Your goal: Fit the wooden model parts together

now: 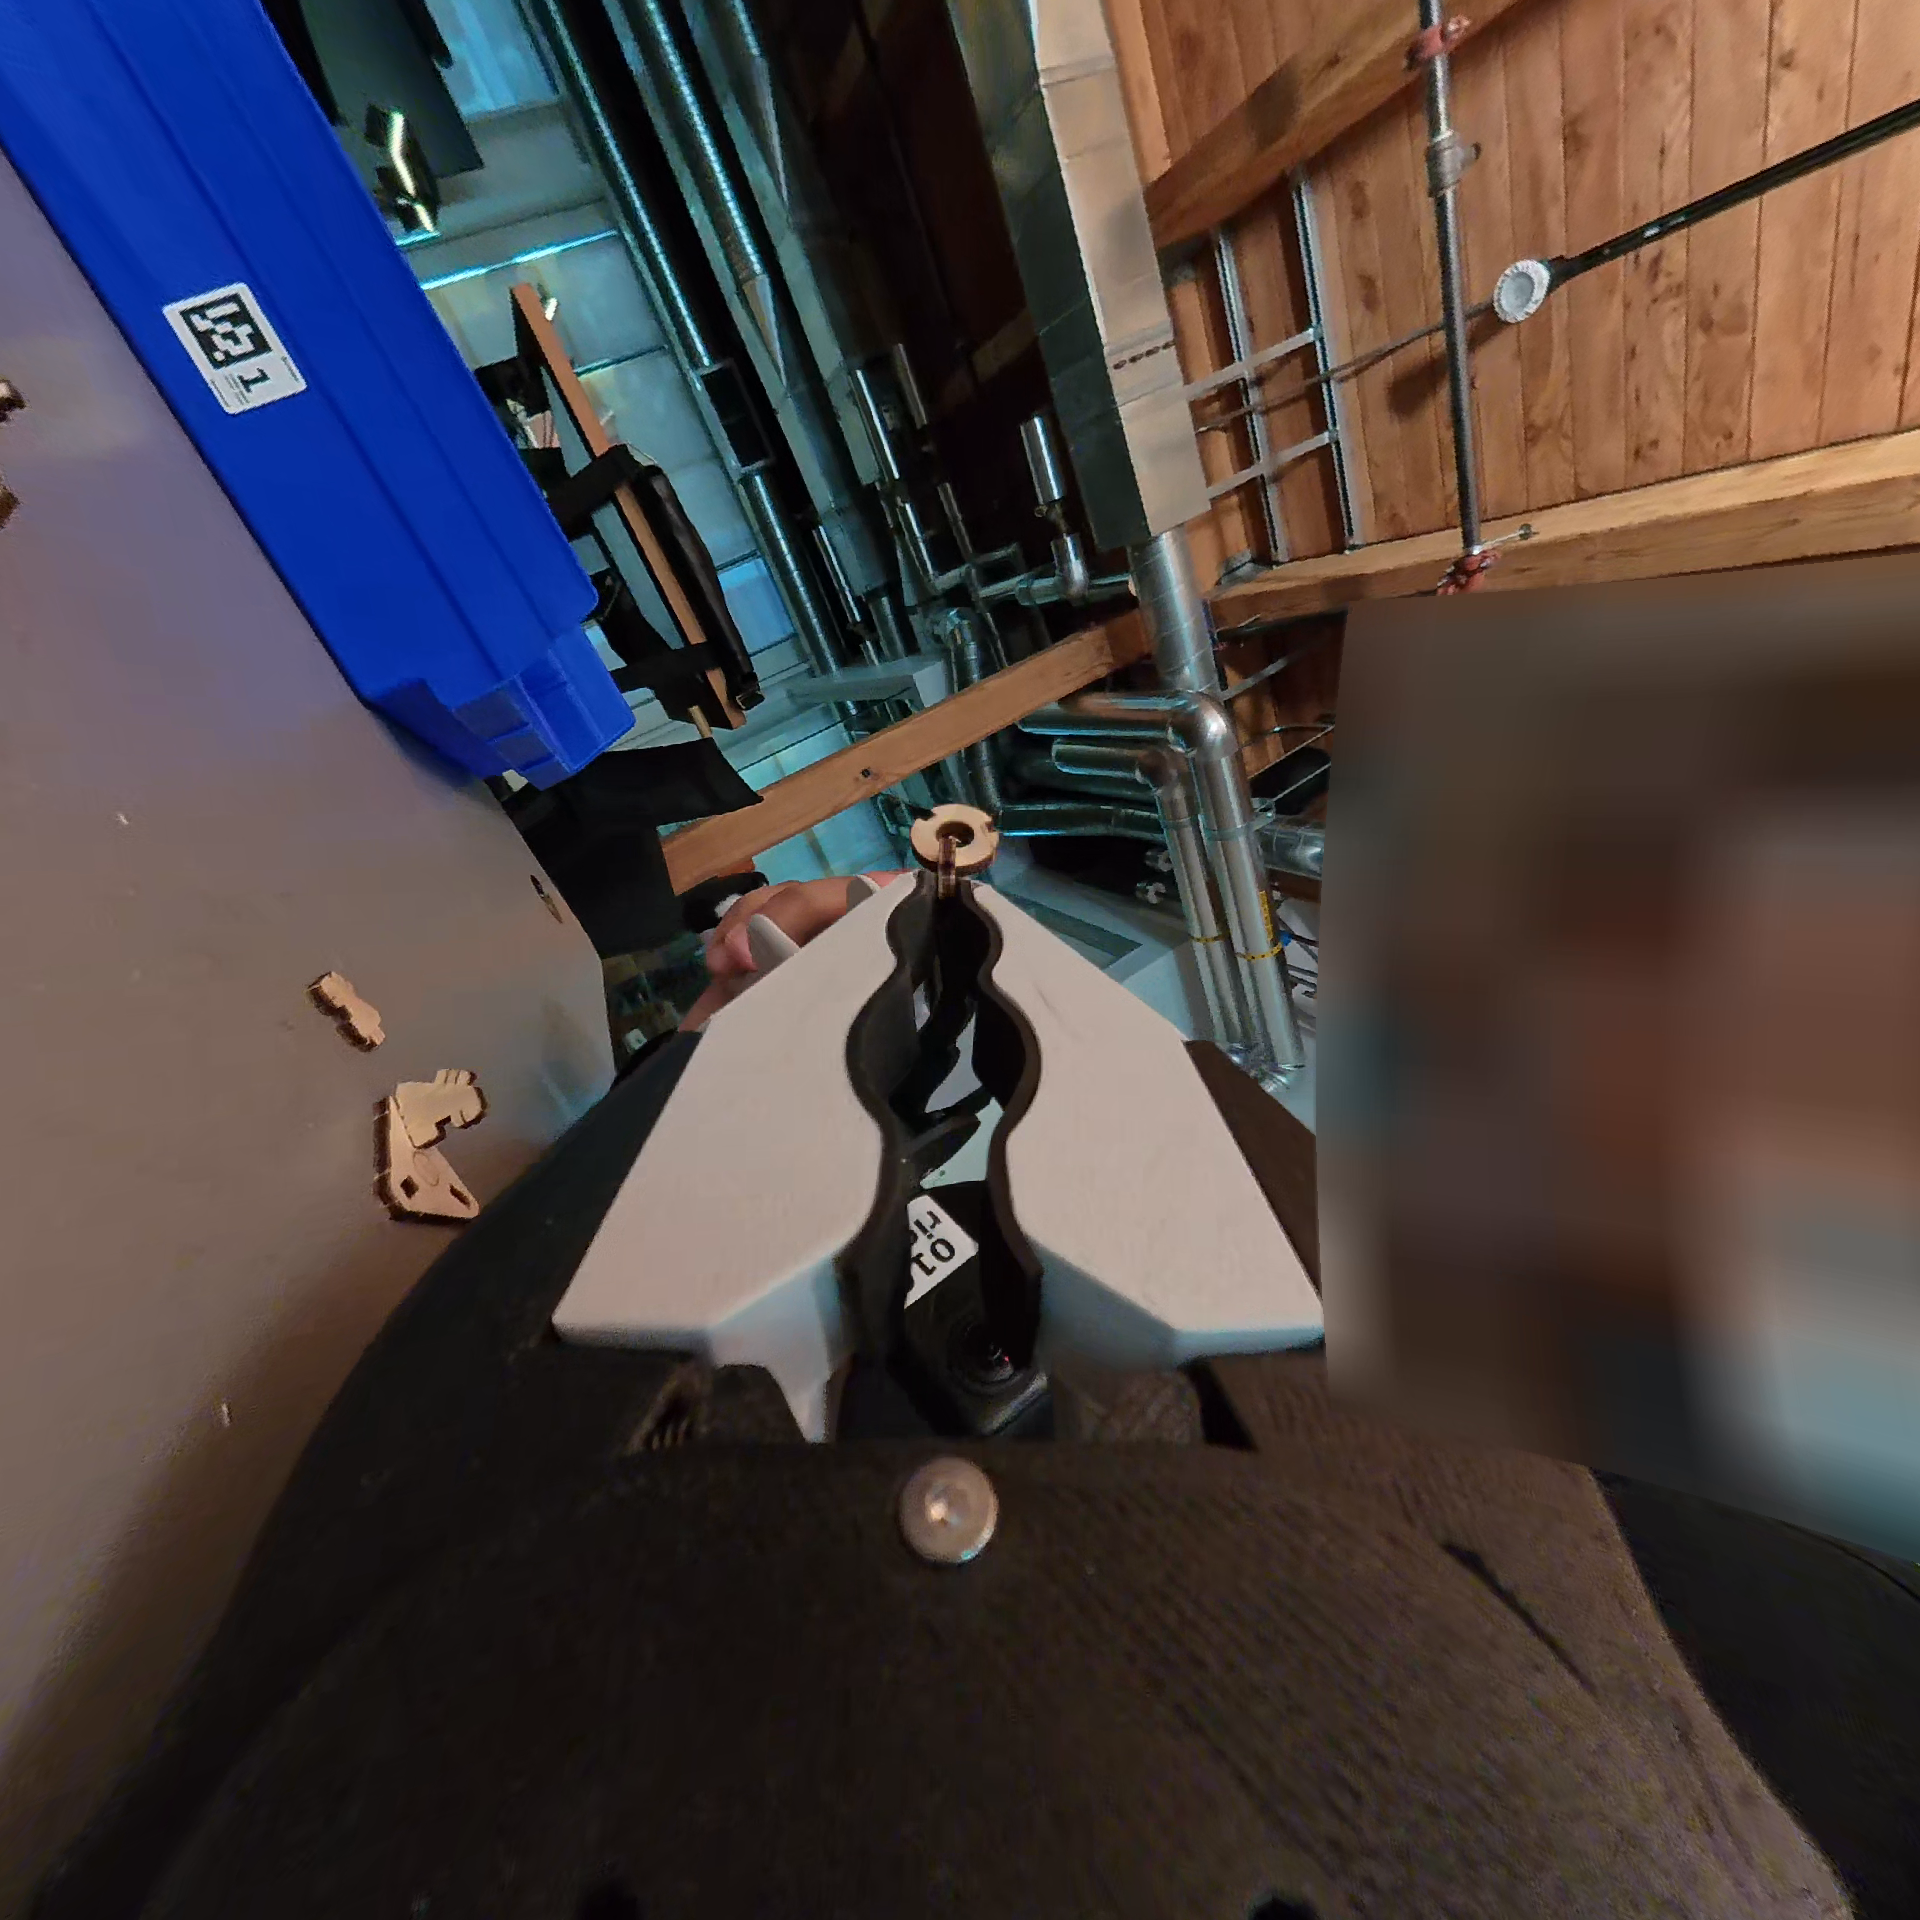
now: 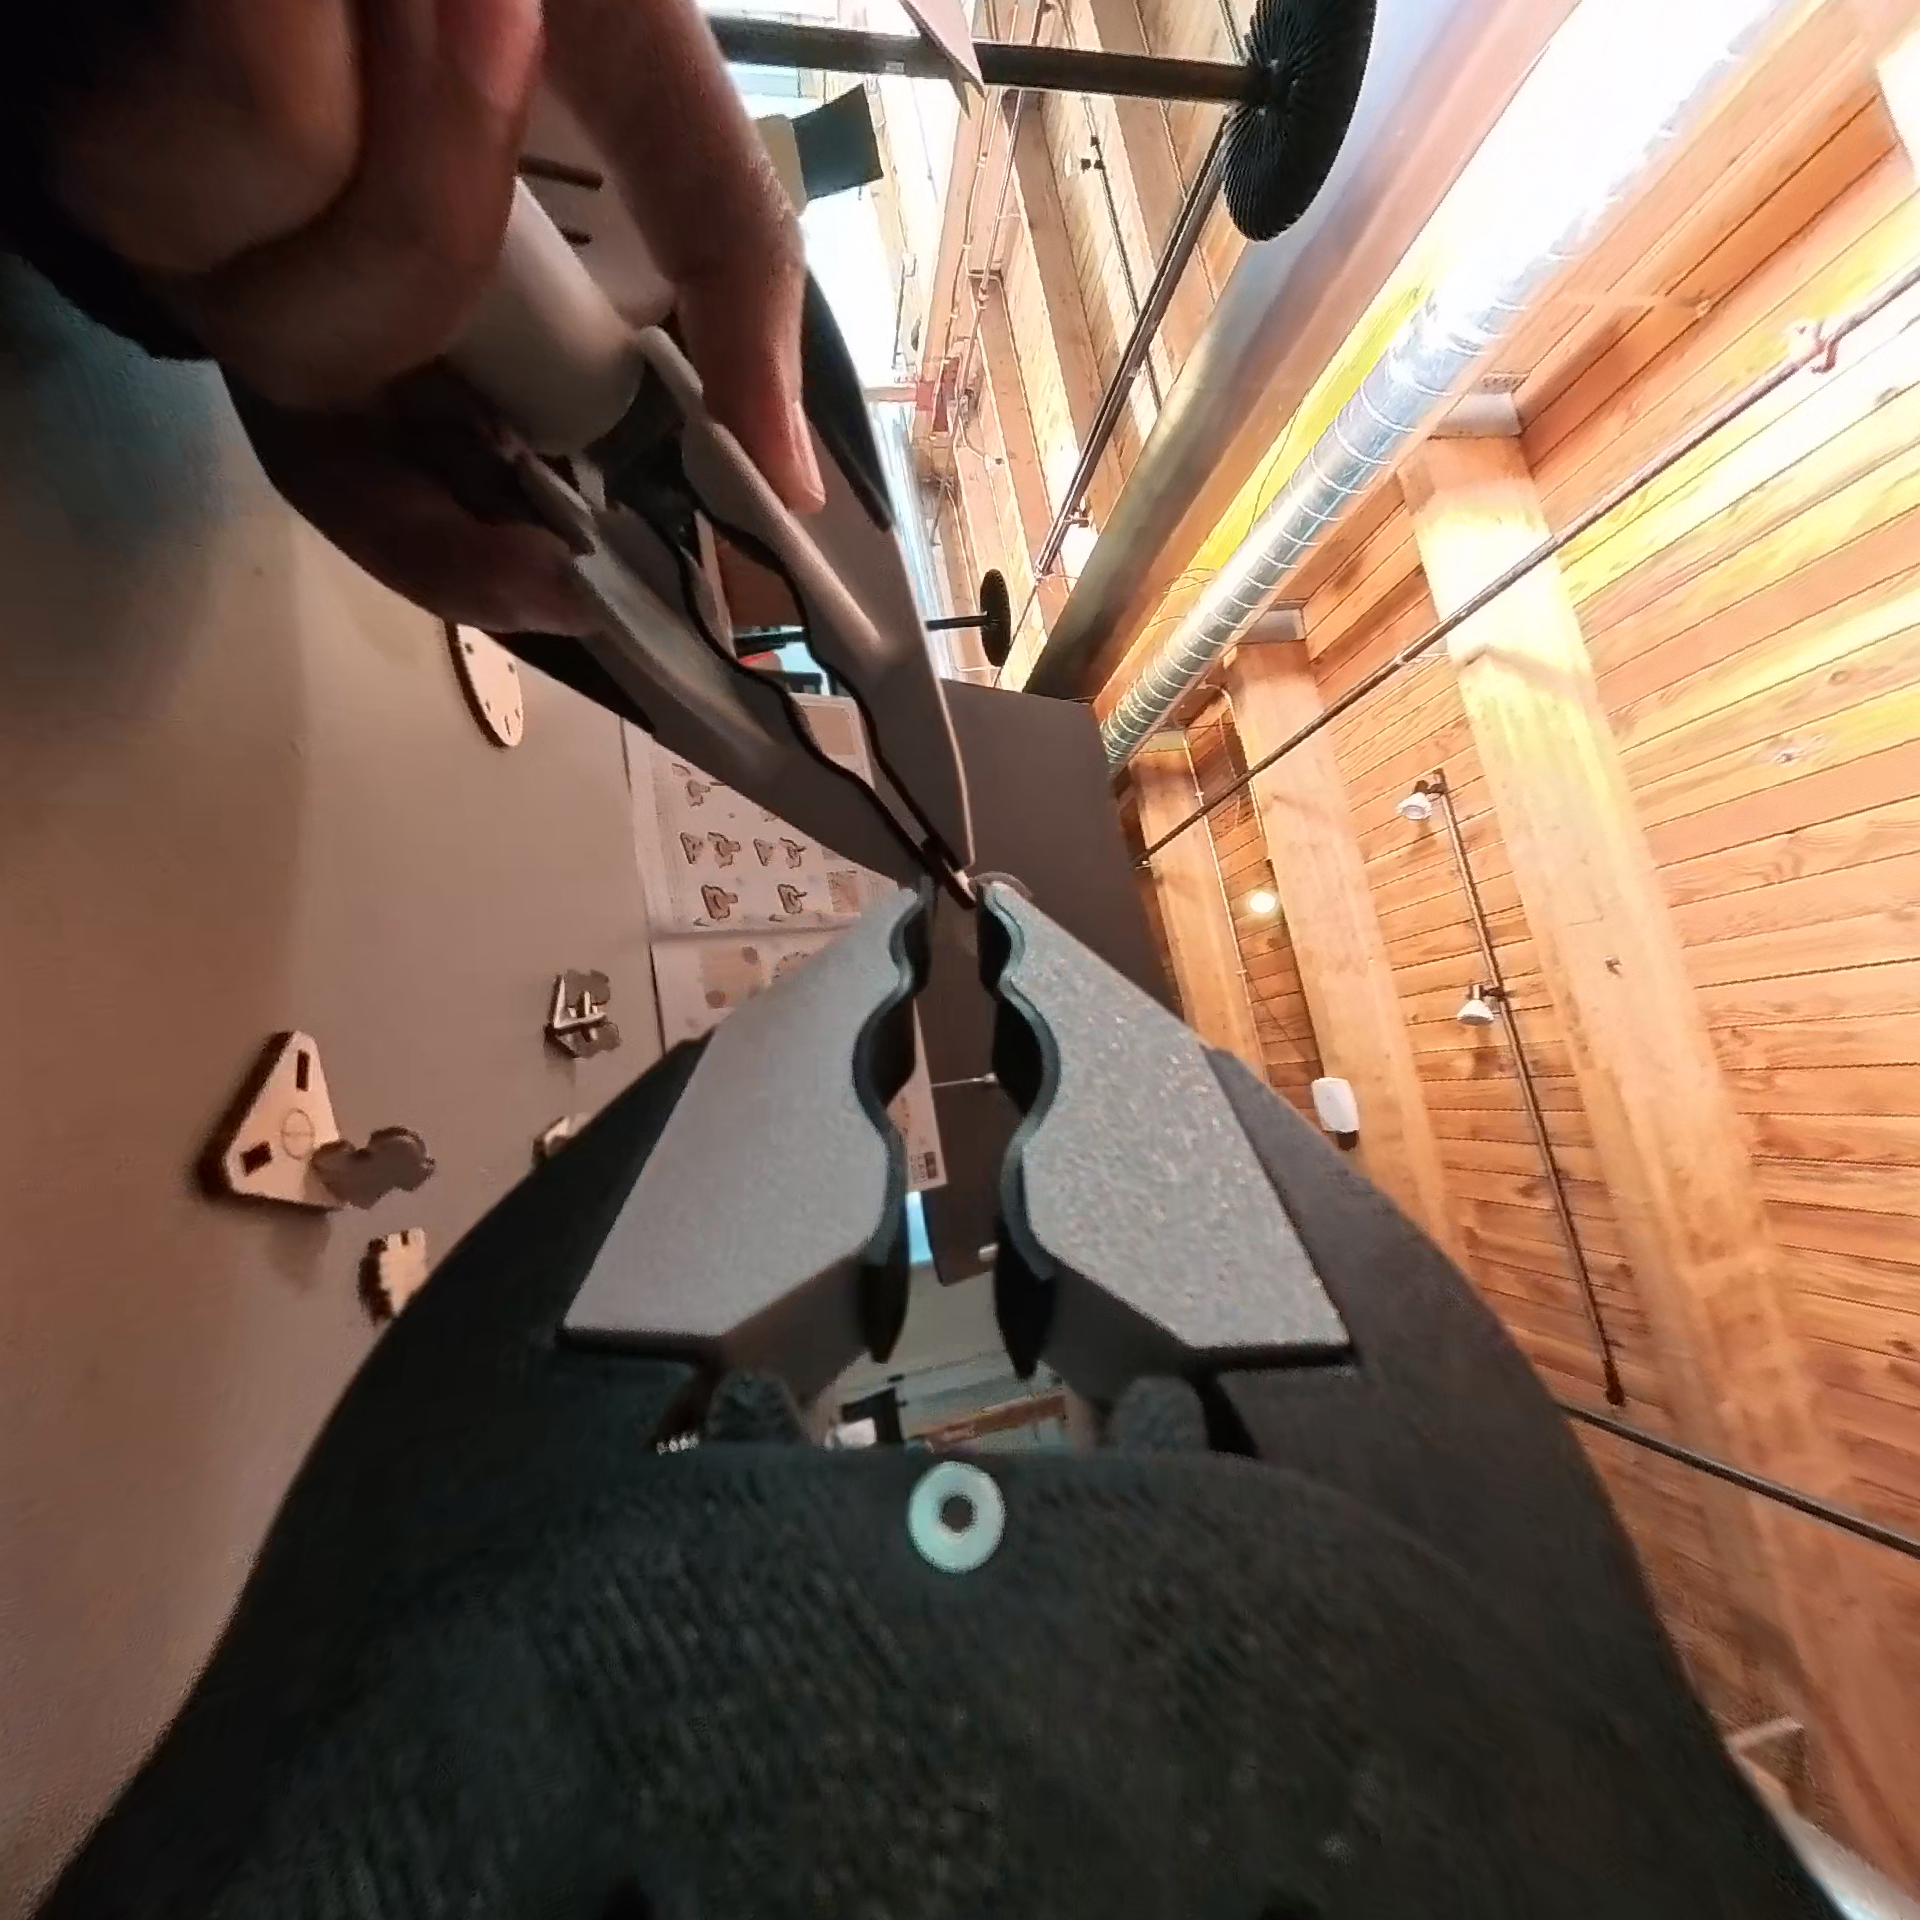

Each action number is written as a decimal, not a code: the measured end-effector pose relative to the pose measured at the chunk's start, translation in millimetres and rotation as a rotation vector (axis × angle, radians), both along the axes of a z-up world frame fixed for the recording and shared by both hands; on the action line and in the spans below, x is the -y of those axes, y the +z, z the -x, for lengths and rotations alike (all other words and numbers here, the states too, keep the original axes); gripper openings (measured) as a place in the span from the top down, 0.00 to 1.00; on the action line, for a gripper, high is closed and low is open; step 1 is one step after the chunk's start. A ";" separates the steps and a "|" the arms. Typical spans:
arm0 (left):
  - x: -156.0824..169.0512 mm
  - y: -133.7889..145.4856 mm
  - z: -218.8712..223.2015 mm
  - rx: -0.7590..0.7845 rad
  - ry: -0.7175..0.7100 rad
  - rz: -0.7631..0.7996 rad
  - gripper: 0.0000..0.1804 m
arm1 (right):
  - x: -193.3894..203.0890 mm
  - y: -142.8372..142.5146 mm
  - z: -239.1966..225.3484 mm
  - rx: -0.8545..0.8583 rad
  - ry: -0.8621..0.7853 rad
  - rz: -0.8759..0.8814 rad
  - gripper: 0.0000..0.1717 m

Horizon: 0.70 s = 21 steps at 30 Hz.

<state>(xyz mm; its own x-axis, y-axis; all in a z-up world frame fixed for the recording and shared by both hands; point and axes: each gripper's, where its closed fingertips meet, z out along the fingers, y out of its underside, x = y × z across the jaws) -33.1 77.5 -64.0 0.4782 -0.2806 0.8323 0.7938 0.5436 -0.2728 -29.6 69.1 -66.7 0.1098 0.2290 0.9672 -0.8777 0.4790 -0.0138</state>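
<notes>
In the left wrist view my left gripper (image 1: 948,885), with white fingers, is shut on a thin wooden peg piece (image 1: 948,871) that sticks out past the tips. A small round wooden disc (image 1: 977,844) with a centre hole sits on the end of that piece, and no fingers touch it. In the right wrist view my right gripper (image 2: 954,906) has grey fingers with the jaws slightly apart and nothing pressed between the pads. The left gripper (image 2: 948,871) comes in from the upper left. Its tips and the light end of the wooden piece (image 2: 962,883) meet my right fingertips.
A tilted grey tabletop (image 1: 156,935) holds loose wooden cut-outs (image 1: 426,1143), a triangular wooden plate (image 2: 275,1127) and a round wooden disc (image 2: 488,691). A blue bin (image 1: 312,436) stands on it. A sheet of cut-out shapes (image 2: 748,862) lies farther off. A hand (image 2: 364,208) grips the left gripper's handle. Left and right tips are no more than a few centimetres apart.
</notes>
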 end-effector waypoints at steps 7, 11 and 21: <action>-2.4 -3.3 1.0 0.002 0.017 0.044 0.99 | -2.4 -2.9 3.1 -0.042 -0.020 -0.027 0.99; -3.5 -2.3 -1.1 -0.023 0.019 0.063 0.96 | -3.7 -3.4 5.0 0.012 -0.011 -0.027 1.00; 2.4 -16.7 7.8 -0.107 0.202 0.363 0.84 | -21.8 -11.6 26.1 0.328 -0.007 -0.182 1.00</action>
